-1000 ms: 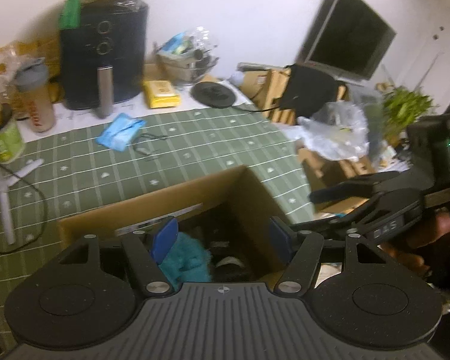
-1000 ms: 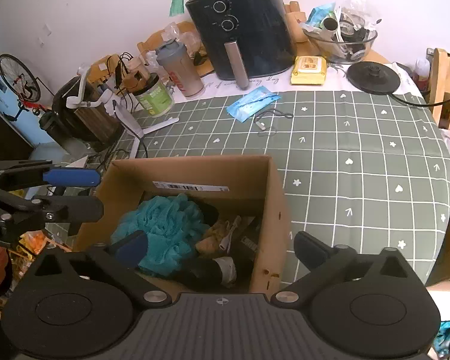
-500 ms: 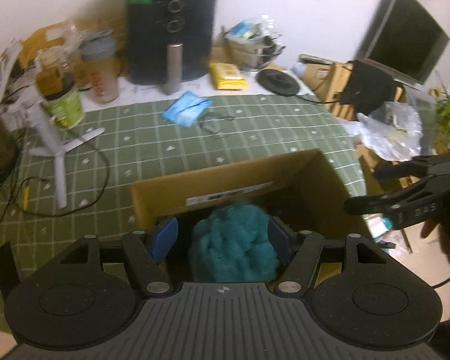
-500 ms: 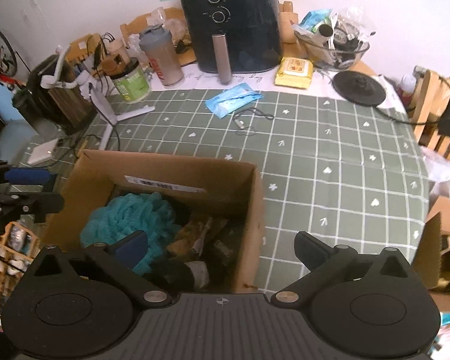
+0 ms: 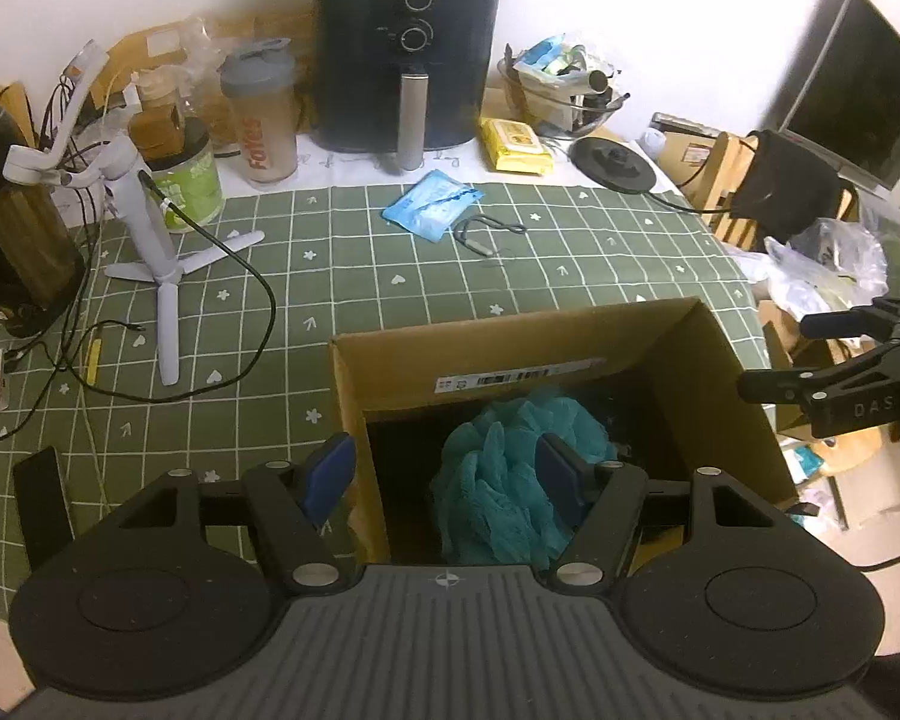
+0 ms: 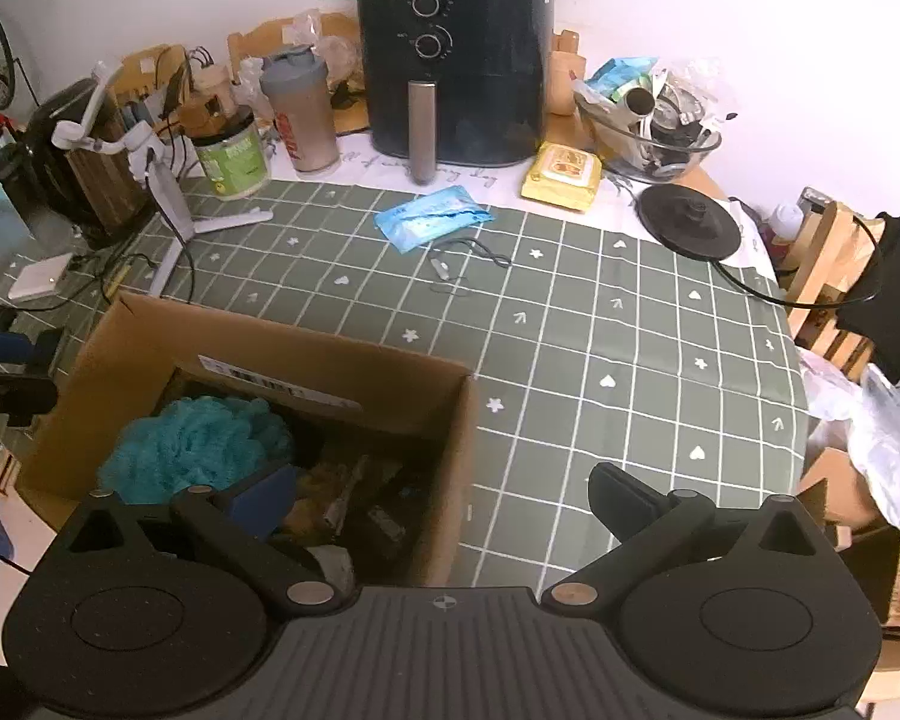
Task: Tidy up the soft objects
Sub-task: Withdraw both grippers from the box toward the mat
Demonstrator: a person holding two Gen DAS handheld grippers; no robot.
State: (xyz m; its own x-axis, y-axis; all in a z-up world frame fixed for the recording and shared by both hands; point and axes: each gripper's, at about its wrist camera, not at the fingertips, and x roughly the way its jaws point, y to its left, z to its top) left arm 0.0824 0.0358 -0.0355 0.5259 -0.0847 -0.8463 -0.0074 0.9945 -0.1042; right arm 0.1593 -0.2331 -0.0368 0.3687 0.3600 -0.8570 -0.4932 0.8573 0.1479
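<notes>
An open cardboard box (image 5: 720, 354) (image 6: 150, 330) stands on the green checked tablecloth near the front edge. Inside lies a fluffy teal soft object (image 5: 510, 468) (image 6: 192, 444) beside dark and brownish items (image 6: 354, 492). My left gripper (image 5: 444, 468) is open and empty, hovering over the box's left wall, its right finger beside the teal object. My right gripper (image 6: 444, 495) is open and empty above the box's right wall; it also shows at the right edge of the left wrist view (image 5: 834, 354).
A black air fryer (image 6: 456, 60), shaker bottle (image 6: 300, 114), green tub (image 6: 234, 156), glass bowl of clutter (image 6: 654, 120), yellow packet (image 6: 564, 177), blue packet (image 6: 429, 216), black round base (image 6: 690, 222) and white tripod with cables (image 5: 150, 240) crowd the table's back and left.
The left gripper has swung left and pulled back, so the box sits farther right in its view. The right gripper has shifted right. Both stayed open.
</notes>
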